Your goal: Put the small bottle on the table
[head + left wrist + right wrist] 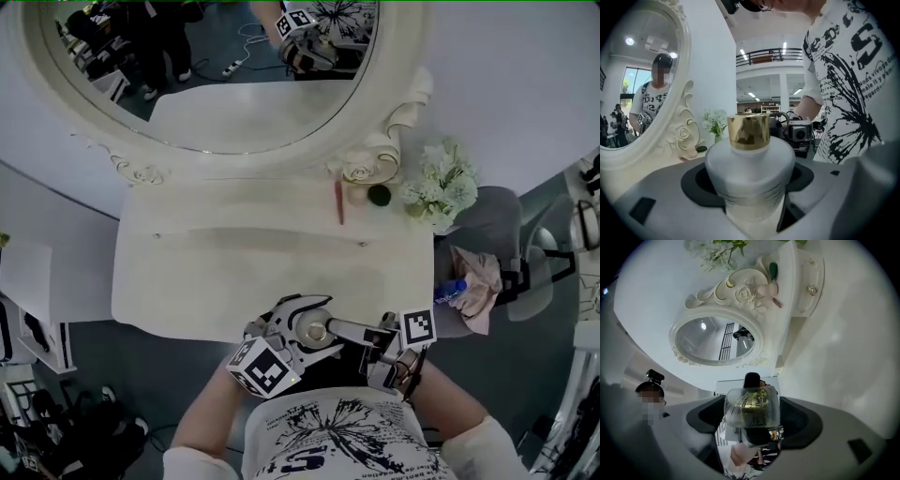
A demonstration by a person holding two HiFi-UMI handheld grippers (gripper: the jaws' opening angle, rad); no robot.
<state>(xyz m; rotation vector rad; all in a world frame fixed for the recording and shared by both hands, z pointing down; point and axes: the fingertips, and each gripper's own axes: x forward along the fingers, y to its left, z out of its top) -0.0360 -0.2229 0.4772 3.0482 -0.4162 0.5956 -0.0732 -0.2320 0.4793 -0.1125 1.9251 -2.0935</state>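
Observation:
A small frosted white bottle point(750, 164) with a gold cap point(749, 131) stands upright between the jaws of my left gripper point(750, 183), which is shut on its body. In the head view the bottle point(316, 331) and left gripper point(298, 337) hover over the front edge of the white dressing table point(234, 272). My right gripper point(752, 417) is shut on a small clear cap-like piece point(751, 408) with gold glinting through it. In the head view the right gripper point(380, 342) sits just right of the bottle, jaws pointing left.
An oval mirror point(206, 75) in an ornate frame rises at the table's back. A red pen point(339, 202), a small pink jar point(357, 195), a dark green ball point(379, 195) and white flowers point(441, 183) stand at the back right. A chair with pink cloth point(483, 281) is at right.

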